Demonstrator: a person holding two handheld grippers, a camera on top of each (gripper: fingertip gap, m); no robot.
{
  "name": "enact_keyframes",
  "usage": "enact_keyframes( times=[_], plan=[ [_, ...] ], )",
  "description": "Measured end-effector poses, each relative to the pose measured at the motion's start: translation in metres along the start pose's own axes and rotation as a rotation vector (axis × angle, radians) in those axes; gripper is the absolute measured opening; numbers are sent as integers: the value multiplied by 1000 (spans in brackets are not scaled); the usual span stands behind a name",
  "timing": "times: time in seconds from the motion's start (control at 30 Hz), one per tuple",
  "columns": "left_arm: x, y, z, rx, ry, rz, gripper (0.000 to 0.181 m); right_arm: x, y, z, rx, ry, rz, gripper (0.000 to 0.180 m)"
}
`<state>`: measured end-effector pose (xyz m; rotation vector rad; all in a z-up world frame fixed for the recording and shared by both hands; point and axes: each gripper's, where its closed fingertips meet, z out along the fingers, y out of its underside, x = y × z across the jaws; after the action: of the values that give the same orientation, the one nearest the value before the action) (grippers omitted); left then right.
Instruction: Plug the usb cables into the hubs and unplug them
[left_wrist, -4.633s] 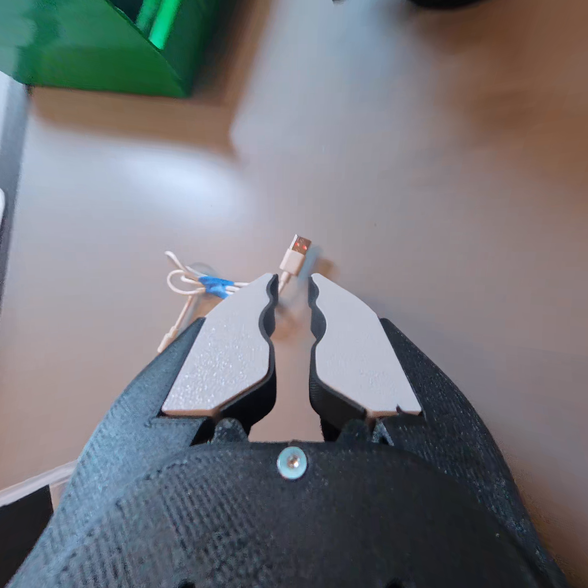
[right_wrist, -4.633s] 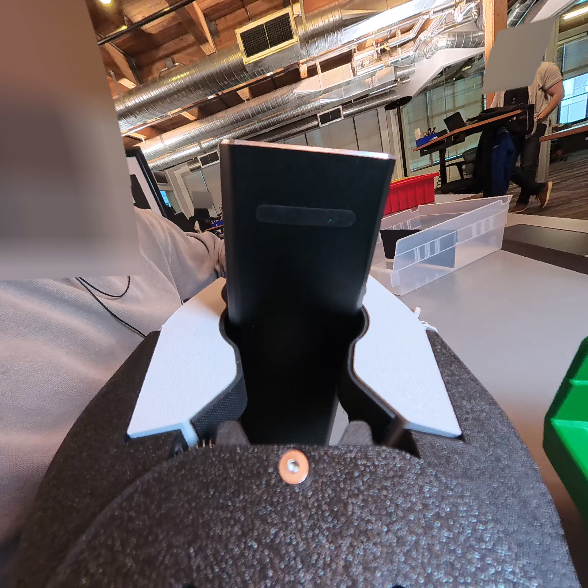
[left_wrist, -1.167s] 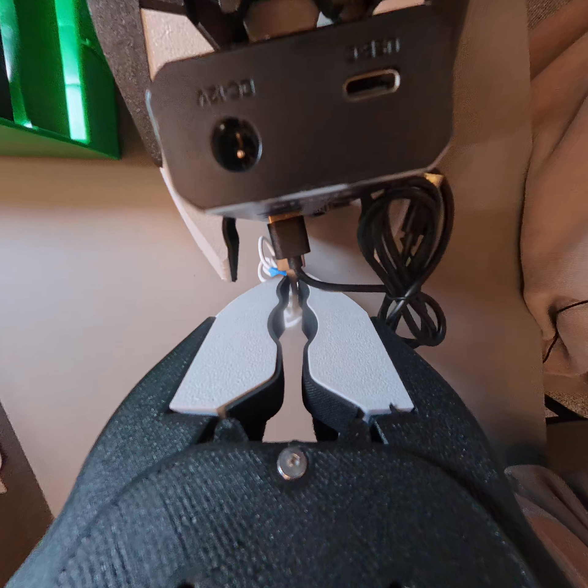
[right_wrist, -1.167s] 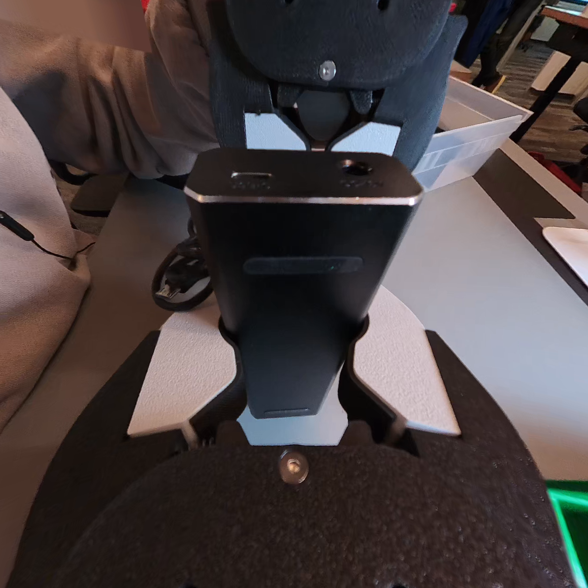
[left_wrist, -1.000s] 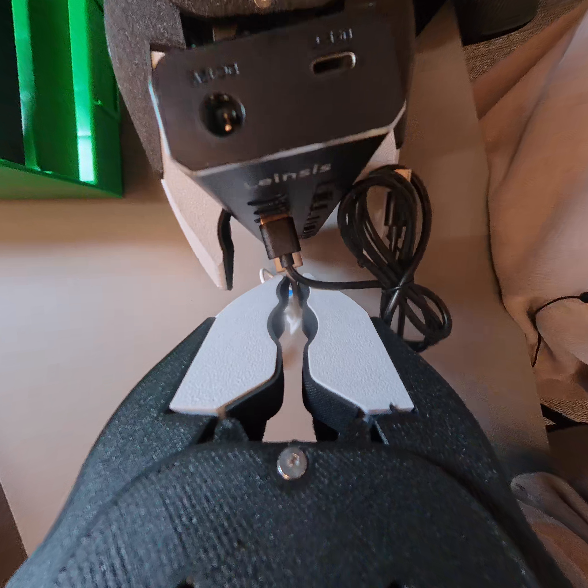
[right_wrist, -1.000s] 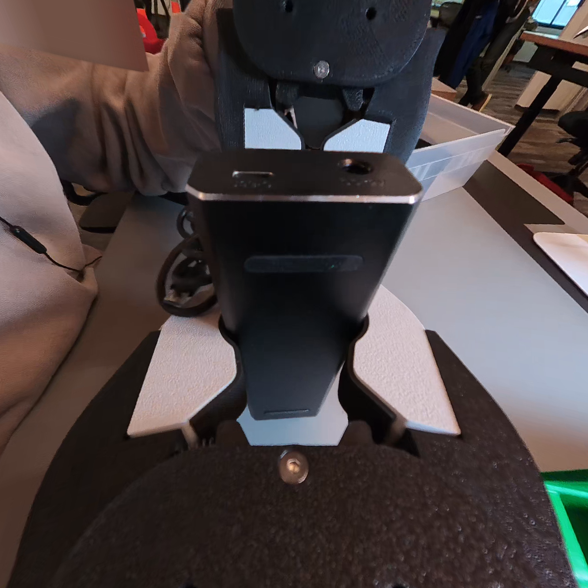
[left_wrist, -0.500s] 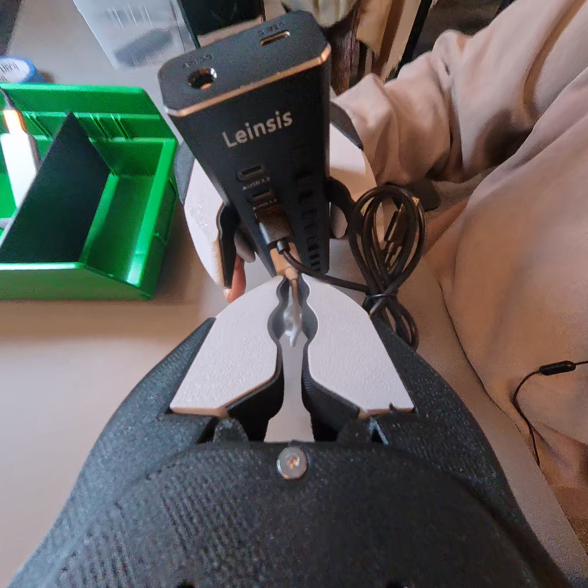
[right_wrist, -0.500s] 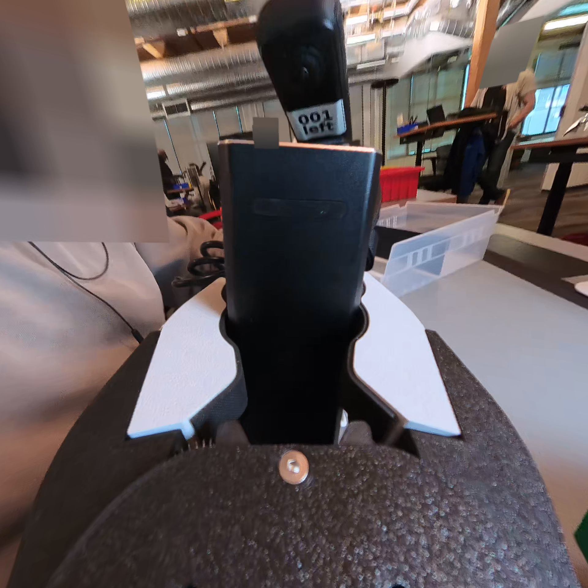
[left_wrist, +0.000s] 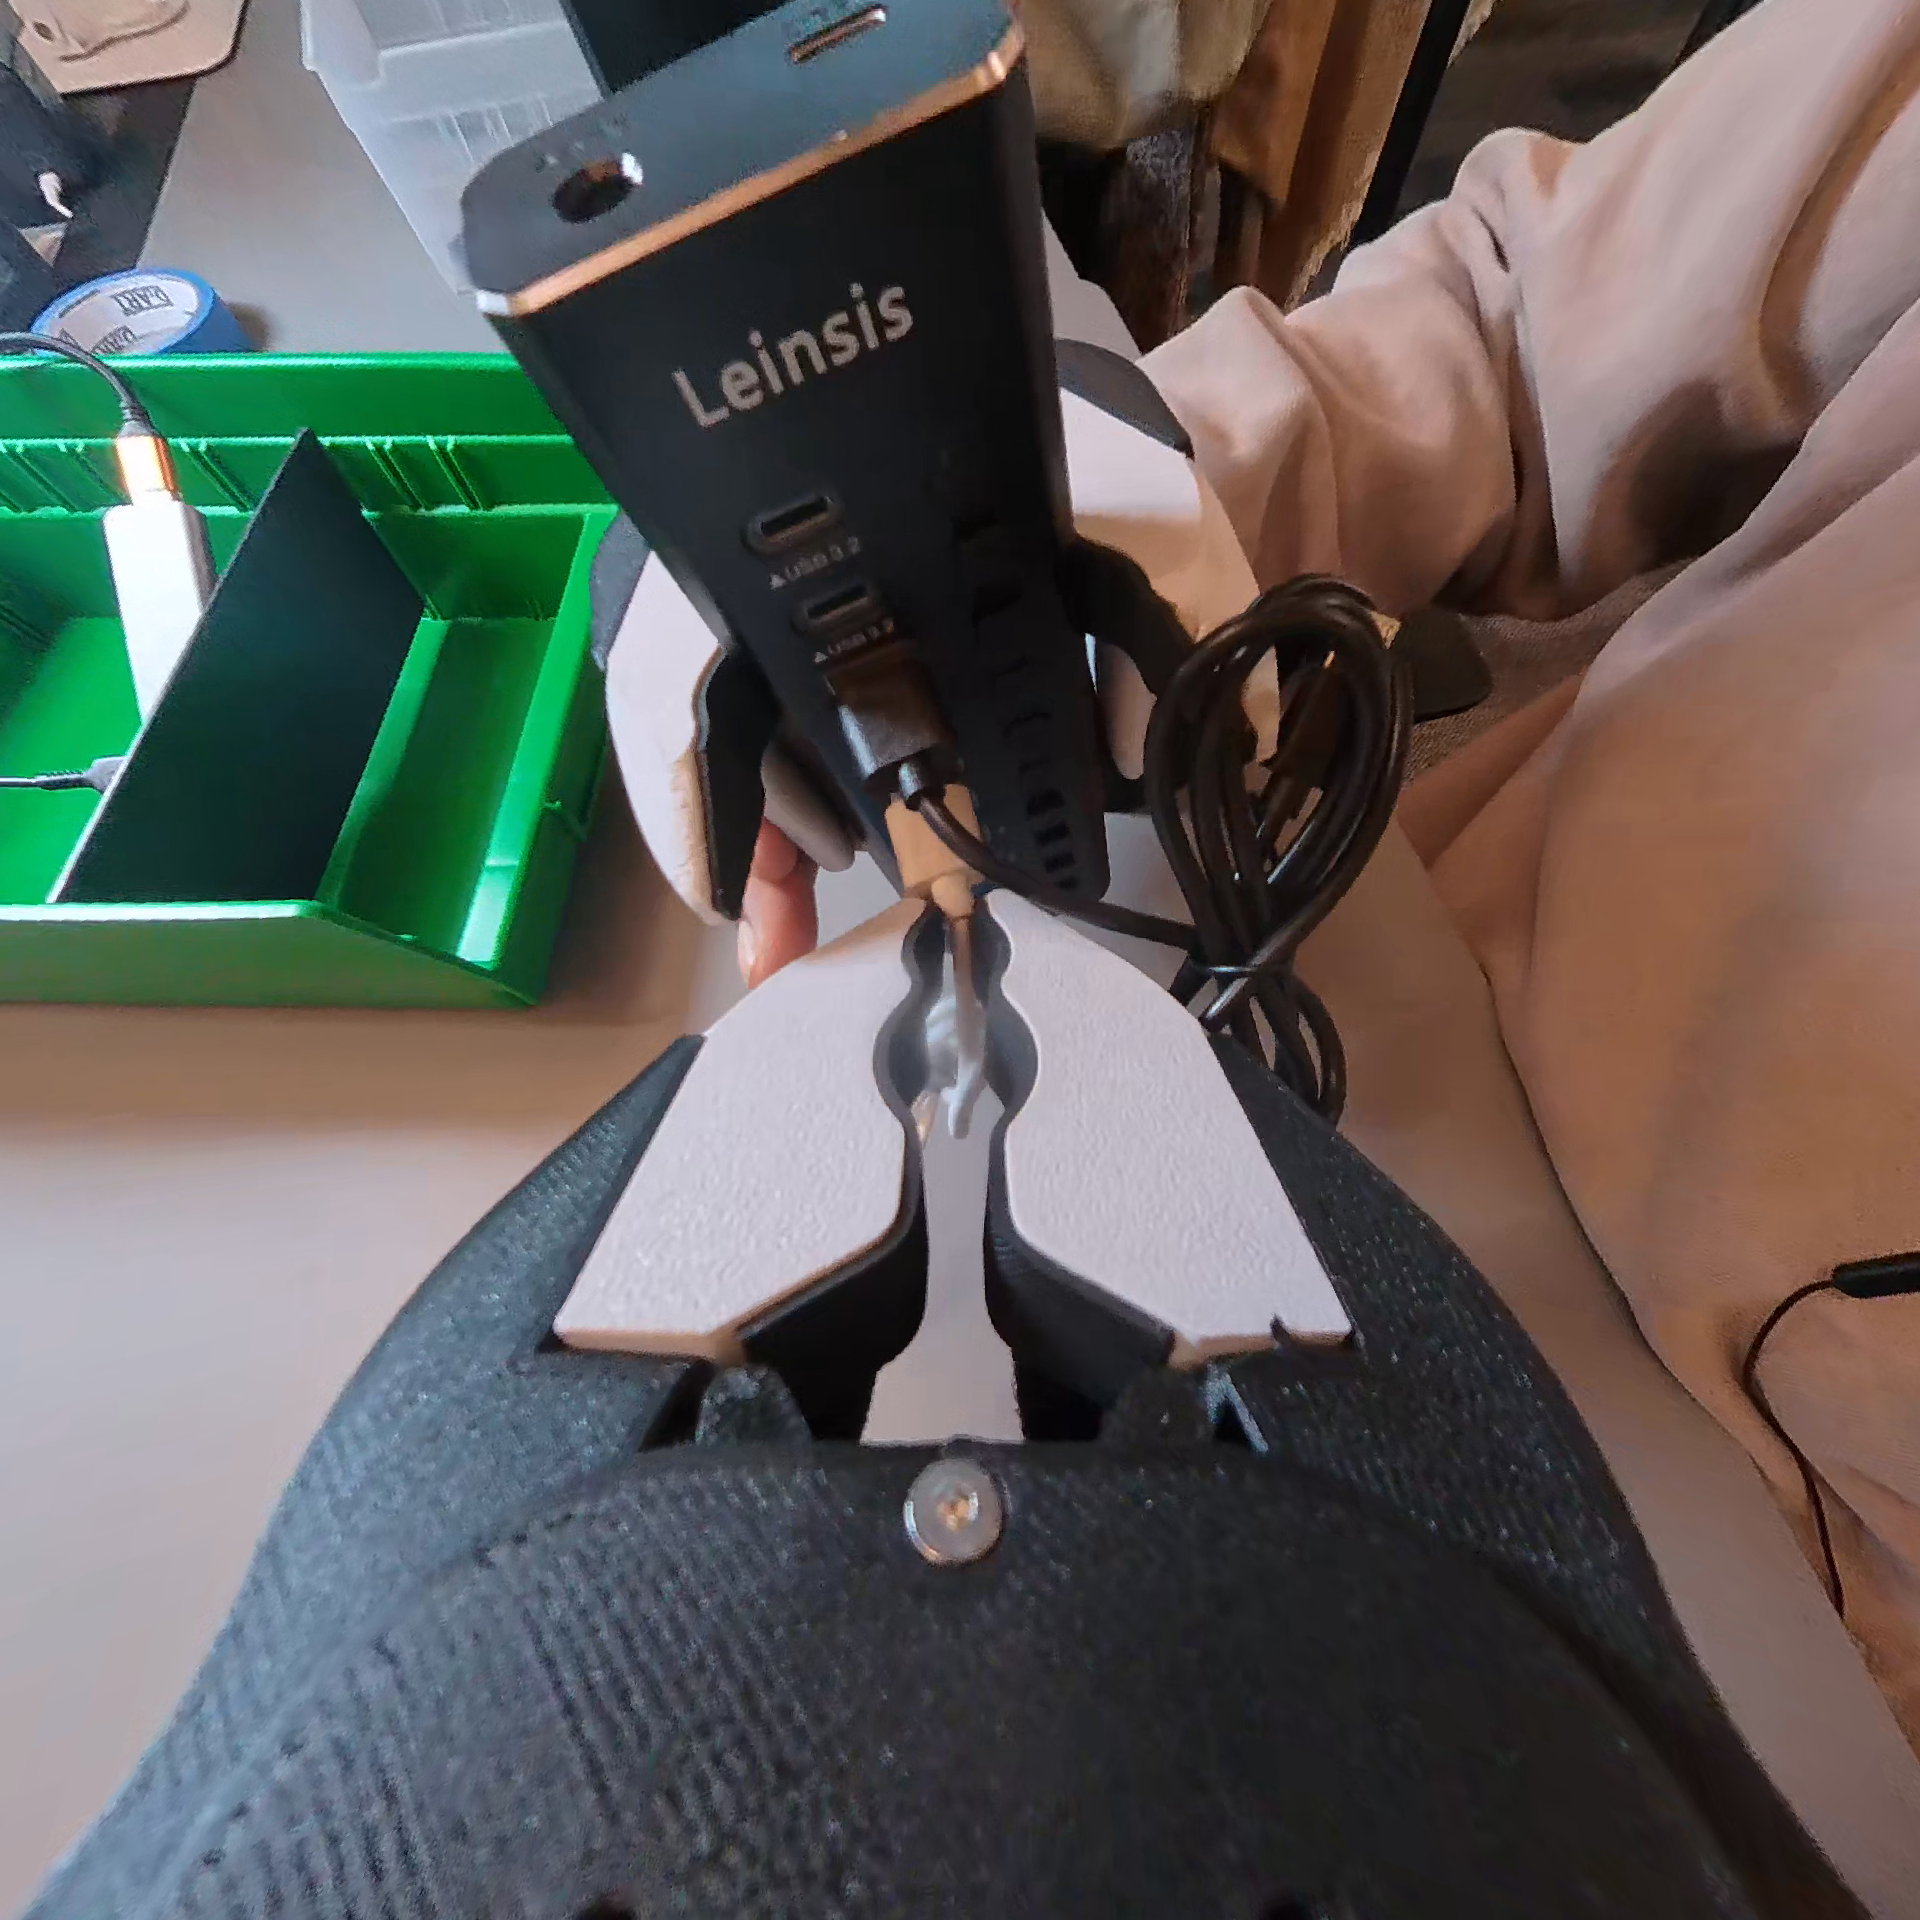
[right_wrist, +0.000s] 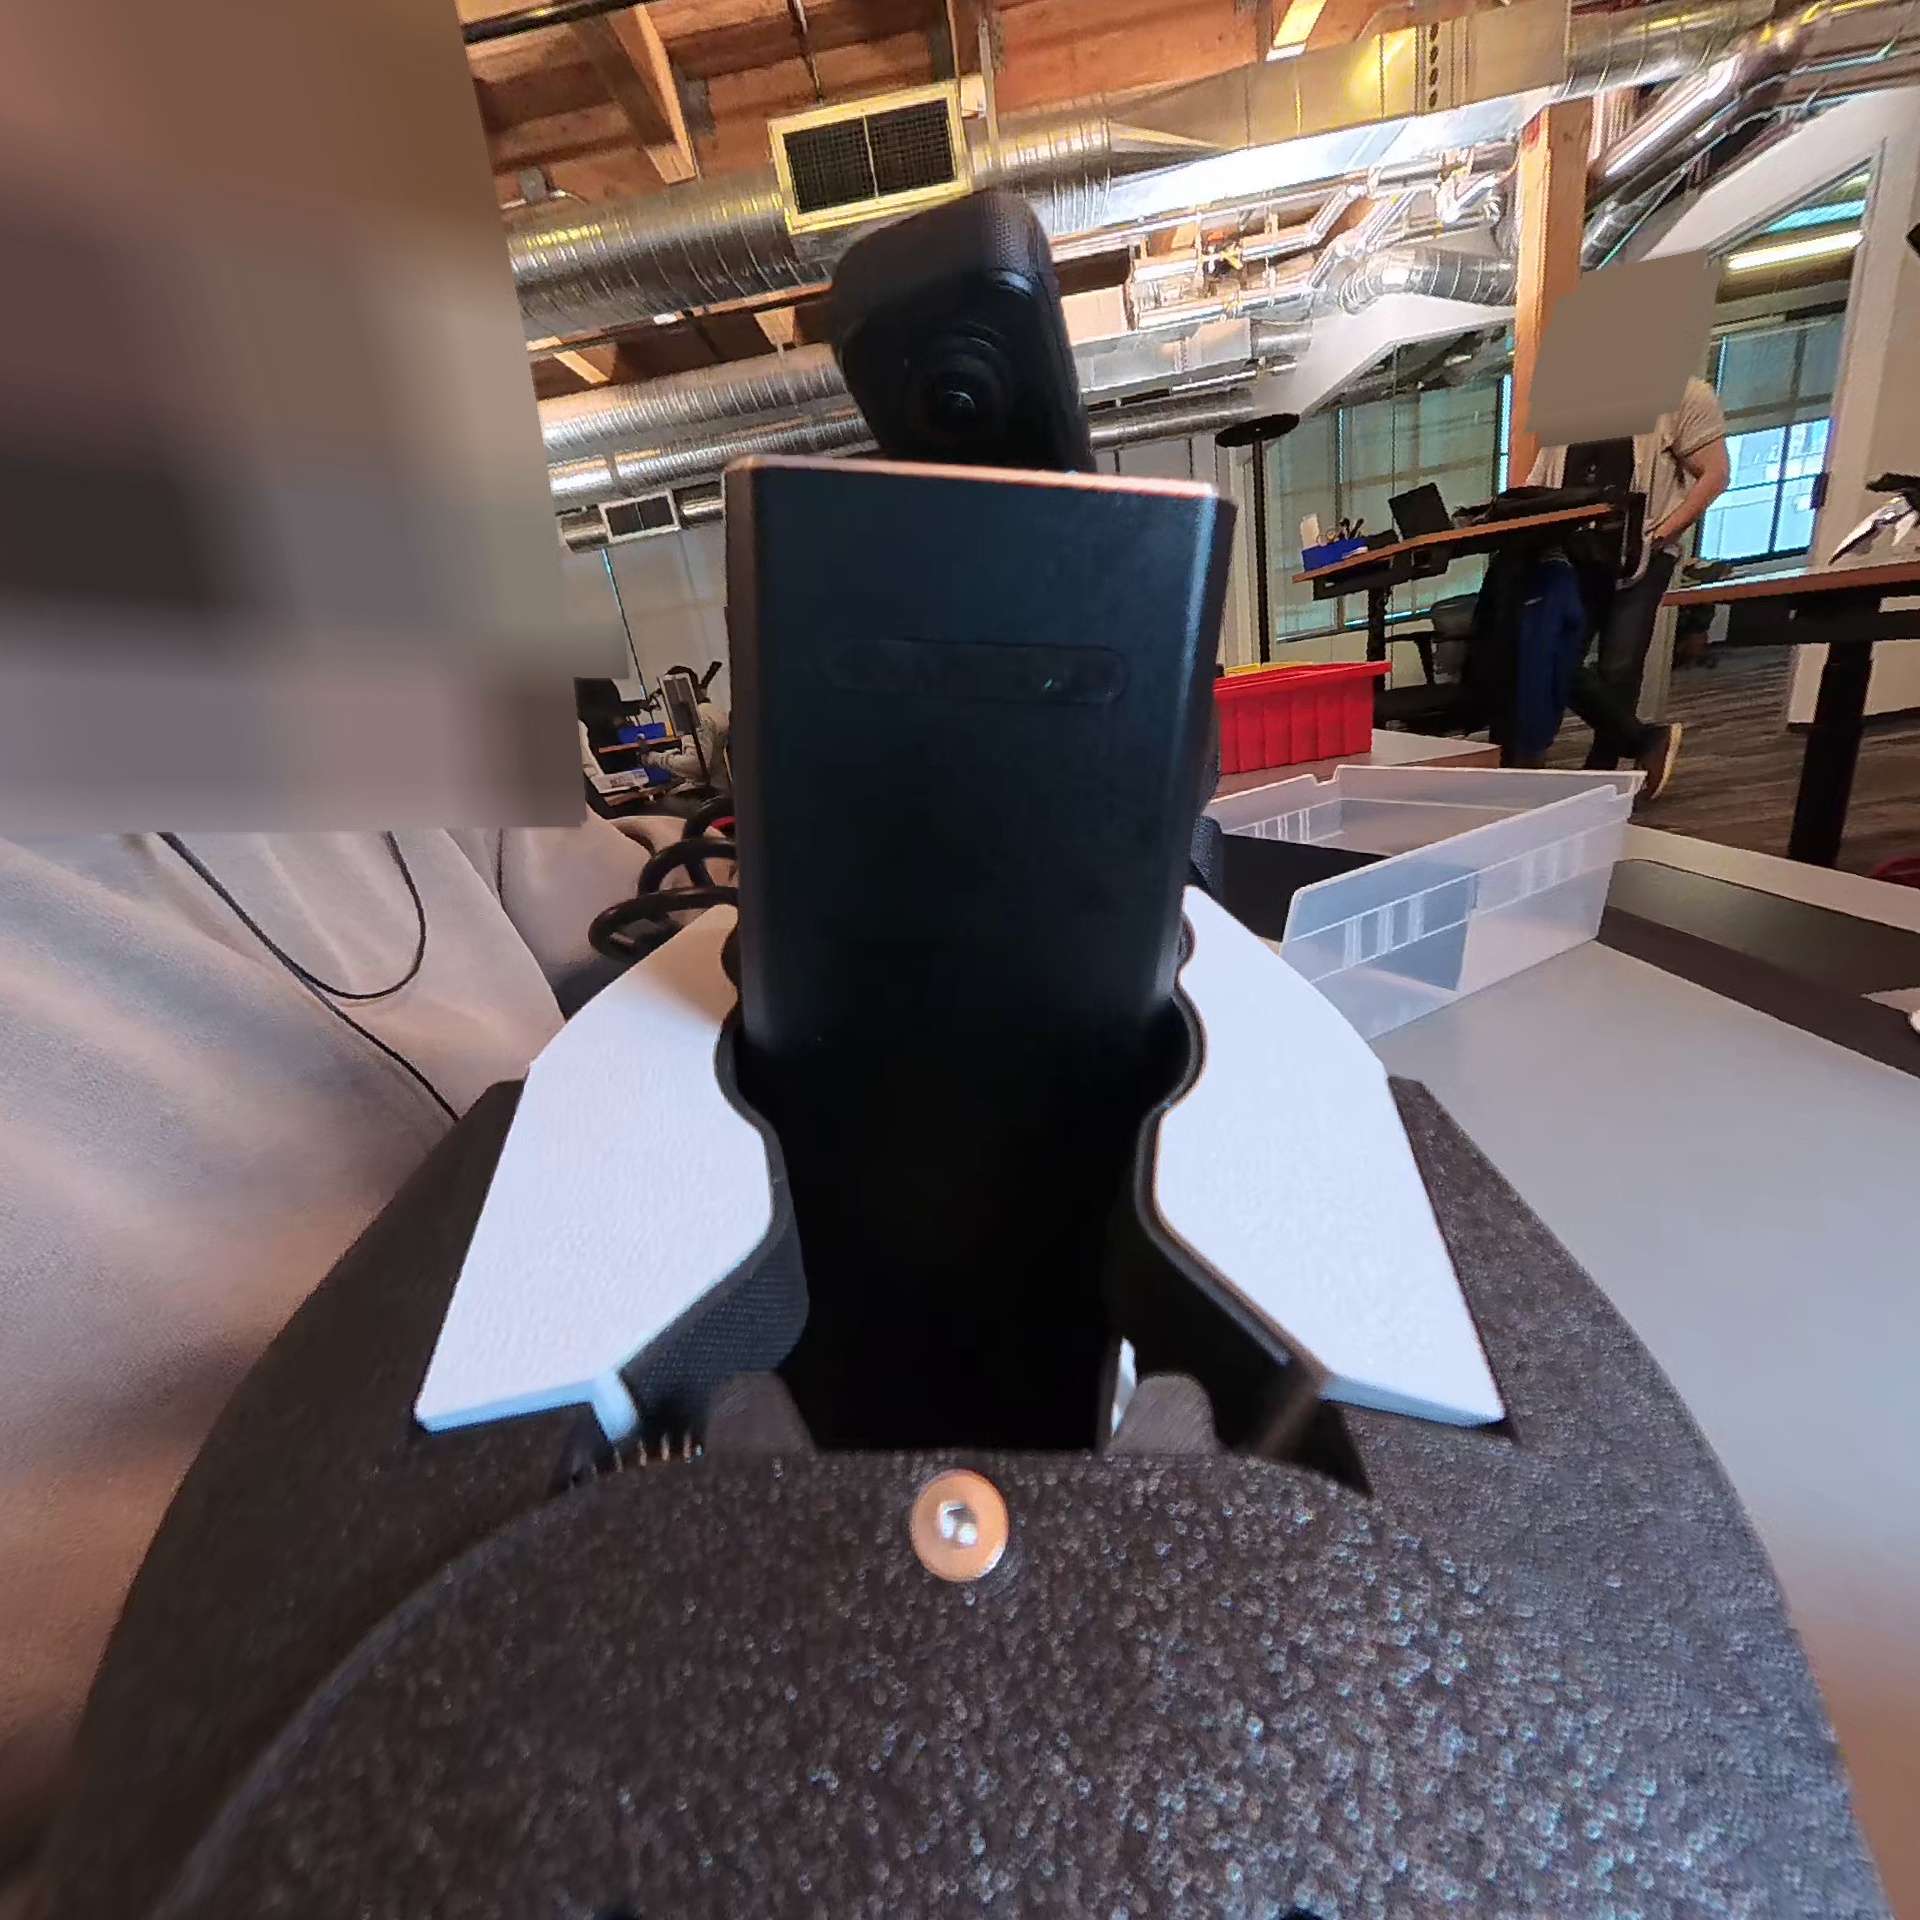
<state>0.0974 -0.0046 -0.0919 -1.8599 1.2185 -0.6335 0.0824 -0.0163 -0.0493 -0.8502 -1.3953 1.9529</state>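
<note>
My right gripper is shut on a black USB hub and holds it upright above the table. In the left wrist view the hub faces me with its ports showing. A black cable's plug sits in one port, and its coil hangs at the right. My left gripper is shut on a white USB cable. Its beige plug meets the hub just below the black plug; how deep it sits I cannot tell.
A green divided bin with a white device in it stands at the left, a blue tape roll behind it. A clear plastic bin lies at the far right. A person's light sleeve is close on the right. My left and right fingertips are right by each other.
The left gripper, earlier open over the white cable on the table, has shut on it and carried its plug to the hub. The hub has tipped from end-on to upright.
</note>
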Motion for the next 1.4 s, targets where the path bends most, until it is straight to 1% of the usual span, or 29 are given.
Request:
enact_keyframes(
  times=[0.07, 0.17, 0.3, 0.4, 0.5, 0.57, 0.73, 0.93, 1.03, 1.1, 1.13, 1.2, 1.23, 1.33, 1.4],
  plan=[
    [1, 0, 0, -4, 8, 1, 5, 0, 0, 1, -25, 5, -15, 72],
    [1, 5, 6, -32, 4, 26, 5, 0, 12, 3, -91, 10, -30, 72],
    [-5, 0, 6, 33, 25, -26, 5, 6, 8, 0, -82, 45, -35, 73],
    [-6, -5, -2, 79, 18, -2, 6, 6, 0, 4, -83, 43, -59, 72],
    [-8, -7, -16, 97, -2, 19, 6, 9, 2, 9, -149, 77, -105, 72],
    [-9, -7, -21, 97, -12, 23, 5, 10, 11, 7, -215, 93, -115, 72],
    [-9, 9, -16, 6, -27, 55, 5, 16, 36, 3, -391, 171, -220, 72],
    [-9, 4, -19, 51, -15, 37, 5, 21, 52, -8, -535, 235, -269, 72],
    [-9, 10, -16, 23, -20, 56, 5, 21, 59, -10, -562, 249, -247, 69],
    [-7, 14, -14, 13, -8, 52, 6, 21, 63, -11, -567, 255, -251, 71],
    [-8, 13, -13, 22, -11, 42, 10, 20, 63, -11, -556, 250, -232, 70],
    [-13, 4, -18, 85, -32, 11, 12, 21, 60, -13, -539, 249, -208, 70],
    [-17, 0, -23, 115, -48, -8, 16, 22, 57, -15, -533, 253, -208, 70],
    [-37, -6, -45, 180, -167, -32, 27, 24, 39, -22, -483, 280, -218, 70],
    [-50, -7, -63, 222, -271, -38, 29, 32, 17, -34, -457, 340, -259, 71]
  ],
)
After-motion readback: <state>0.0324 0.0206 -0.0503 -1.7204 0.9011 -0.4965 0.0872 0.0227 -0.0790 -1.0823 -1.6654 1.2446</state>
